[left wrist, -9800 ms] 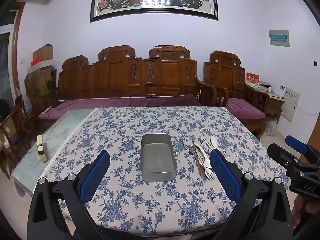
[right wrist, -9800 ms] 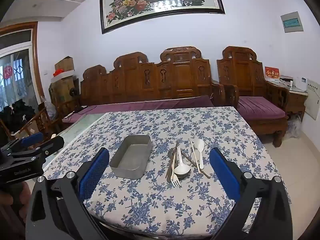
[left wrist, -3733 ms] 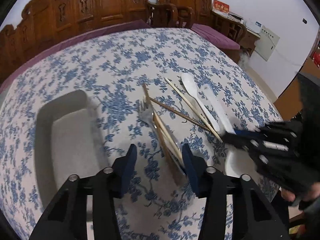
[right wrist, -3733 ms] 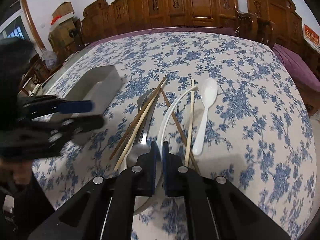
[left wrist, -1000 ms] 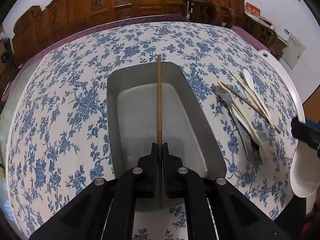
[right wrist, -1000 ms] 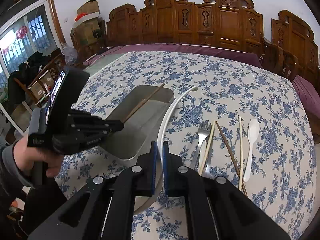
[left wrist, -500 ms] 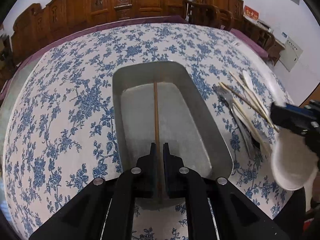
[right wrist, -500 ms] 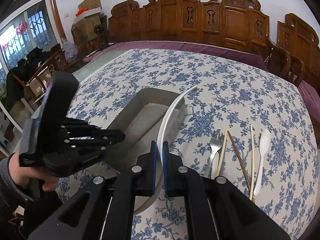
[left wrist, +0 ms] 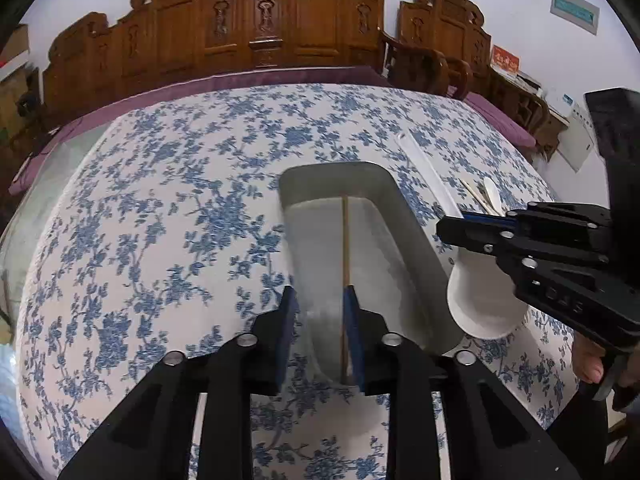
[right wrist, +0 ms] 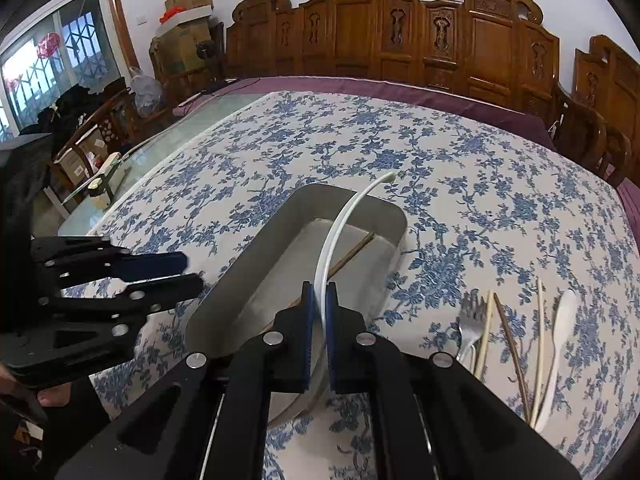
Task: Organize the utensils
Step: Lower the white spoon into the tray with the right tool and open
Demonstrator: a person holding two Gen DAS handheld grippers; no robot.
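A grey metal tray (left wrist: 408,220) (right wrist: 256,248) sits on the floral tablecloth. A brown chopstick (left wrist: 345,248) (right wrist: 352,254) lies inside it. My left gripper (left wrist: 319,322) is open over the tray's near end, with the chopstick beside its right finger; it also shows in the right wrist view (right wrist: 160,276). My right gripper (right wrist: 319,312) is shut on a white ladle-like spoon (right wrist: 340,224), held over the tray's right side; its bowl (left wrist: 480,300) and handle show in the left wrist view, along with the gripper (left wrist: 452,232).
A fork (right wrist: 468,320), chopsticks (right wrist: 508,336) and a white spoon (right wrist: 560,332) lie on the cloth right of the tray. A wooden bench (left wrist: 280,32) with a purple cushion runs along the table's far side. A glass side table (right wrist: 132,168) stands at the left.
My left gripper has opened and released the chopstick, which now lies in the tray. My right gripper has brought the white spoon closer over the tray.
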